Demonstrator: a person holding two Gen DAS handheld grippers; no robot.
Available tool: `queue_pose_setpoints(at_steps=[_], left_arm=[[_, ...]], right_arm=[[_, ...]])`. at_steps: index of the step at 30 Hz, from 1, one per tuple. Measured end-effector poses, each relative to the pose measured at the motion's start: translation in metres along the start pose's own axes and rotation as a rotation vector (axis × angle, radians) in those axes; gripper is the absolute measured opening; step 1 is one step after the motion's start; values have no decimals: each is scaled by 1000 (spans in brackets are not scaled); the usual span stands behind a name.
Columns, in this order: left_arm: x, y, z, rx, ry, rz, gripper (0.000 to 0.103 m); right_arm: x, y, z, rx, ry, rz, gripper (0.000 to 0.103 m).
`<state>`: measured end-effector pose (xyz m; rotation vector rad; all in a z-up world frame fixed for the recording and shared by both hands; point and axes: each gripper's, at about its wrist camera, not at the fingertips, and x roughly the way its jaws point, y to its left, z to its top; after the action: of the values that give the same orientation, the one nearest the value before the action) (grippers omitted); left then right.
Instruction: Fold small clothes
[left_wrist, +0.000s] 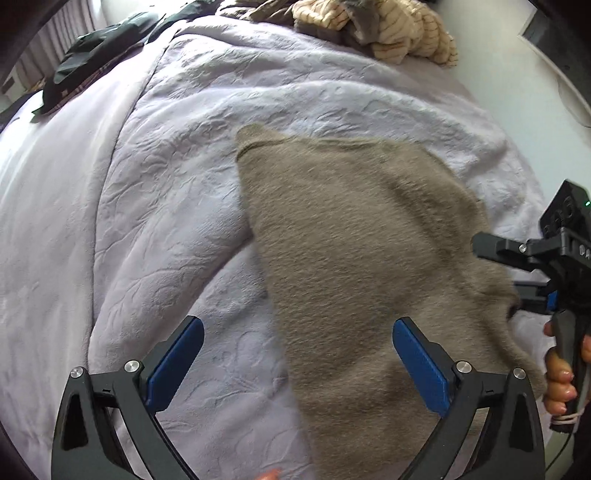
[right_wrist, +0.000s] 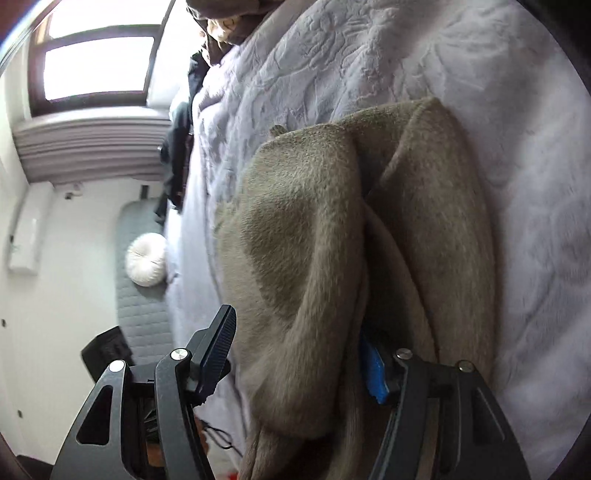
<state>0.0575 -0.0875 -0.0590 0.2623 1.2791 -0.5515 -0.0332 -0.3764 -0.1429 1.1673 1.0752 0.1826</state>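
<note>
Taupe fleece, a small fuzzy garment (left_wrist: 354, 266), lies partly lifted over a lavender embossed bedspread (left_wrist: 147, 184), its lower end cut off by the frame edge. Left gripper (left_wrist: 295, 365) hovers above it, blue-padded fingers (left_wrist: 177, 365) spread wide and holding nothing. Right gripper (right_wrist: 299, 354), turned sideways, has fabric bunched between its fingers; one blue pad (right_wrist: 373, 373) is half buried in the folds, and whether the fingers are actually pinching the cloth cannot be told. A bare hand (left_wrist: 561, 376) grips that tool's handle. Striped and dark clothes (left_wrist: 388, 29) heaped at the far end of the bed are blurred.
</note>
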Motion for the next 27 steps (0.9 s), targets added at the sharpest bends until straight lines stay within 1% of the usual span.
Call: queue_pose_setpoints(at_steps=[1,3,4,5,6,7,9,10,12,14,16,19,21,22,23,25,27], left_arm=[[4,2,1,-8,14,13,102],[17,10,1,-40,60,5,102],[25,17,1,-77,92,-10,102],[30,21,0,-108,108,-30,102],[32,24,0,-130,115,-44,102],[30,25,0,-139,99,-37,102],[20,21,2,-115,41,3,102],[13,15,3,-88,4,16,102],[3,4,5,-45,-48,21,102],[-3,-9,6,-1,-87,24,102],[2,-19,8,26,-85,23,102],[18,-30,6,36,-48,8,102],[31,-34,2,55,-23,10,103],[38,-37,1,55,-17,2,103],[40,-37,0,50,-19,-8,103],[39,-34,-1,44,-16,-14,103],[34,-32,0,49,-14,-9,103]], right_arm=[[1,1,2,-2,-1,-14,67],[4,7,7,-13,-4,-57,58],[3,9,7,-28,-5,-91,37],[8,19,11,-55,-4,-143,23],[8,26,11,-94,-7,-185,20],[9,36,15,-133,-17,-204,17],[2,59,13,-224,-54,-219,16],[-4,67,12,-251,-74,-203,15],[-21,79,5,-288,-119,-178,15],[-36,82,0,-316,-162,-188,15],[-44,71,-2,-302,-186,-226,15],[-53,31,-3,-204,-191,-260,15],[-52,10,-2,-151,-179,-288,15],[-48,-4,-3,-119,-170,-320,15],[-48,-12,-6,-114,-169,-329,15],[-51,-16,-9,-130,-181,-342,15],[-50,-9,-10,-147,-185,-381,15]])
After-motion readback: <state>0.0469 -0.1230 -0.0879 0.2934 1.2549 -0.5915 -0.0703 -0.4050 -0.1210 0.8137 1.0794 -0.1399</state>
